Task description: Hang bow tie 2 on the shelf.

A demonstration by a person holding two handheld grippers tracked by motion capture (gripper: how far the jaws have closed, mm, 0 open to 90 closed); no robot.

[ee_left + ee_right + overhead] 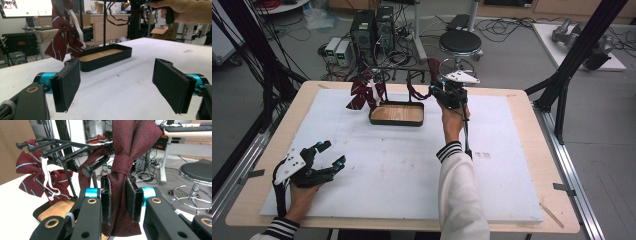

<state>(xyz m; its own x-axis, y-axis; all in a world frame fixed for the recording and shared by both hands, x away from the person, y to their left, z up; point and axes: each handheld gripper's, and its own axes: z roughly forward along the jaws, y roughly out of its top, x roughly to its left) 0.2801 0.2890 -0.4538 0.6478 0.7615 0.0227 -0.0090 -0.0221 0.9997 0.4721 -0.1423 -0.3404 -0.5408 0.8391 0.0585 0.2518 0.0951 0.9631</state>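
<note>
Tray: a black tray (pixel 396 121) with a wooden floor sits toward the far middle of the white board (pixel 377 170); I see nothing lying on the wood.
Rack: a black rack (pixel 62 152) of several pegs rises from the tray's back edge.
Striped bow tie: a dark red striped bow tie (pixel 362 95) hangs on the rack's left pegs by a white strap, dangling over the tray's left end.
Dark red tie: the patterned dark red tie (pixel 125 170) hangs between my right jaws, its upper part rising above them and its tail dropping below; it is just beside the rack's nearest peg.
My right gripper (pixel 447 92): clenched on the tie just under its knot, both pads pressing the cloth.
Right arm: stretched far forward, hand raised above the board at the tray's right end, sleeve striped at the cuff.
My left gripper (pixel 326 156): jaws released, wide apart, nothing between the pads.
Left hand (pixel 302 197): low near the board's near-left corner, jaws pointing across toward the tray.
Room: wide bare board lies between my two hands; the rack's pegs crowd my right gripper's left side.
Edges: the wooden table rim (pixel 532 150) borders the board, with black frame posts at both sides.
</note>
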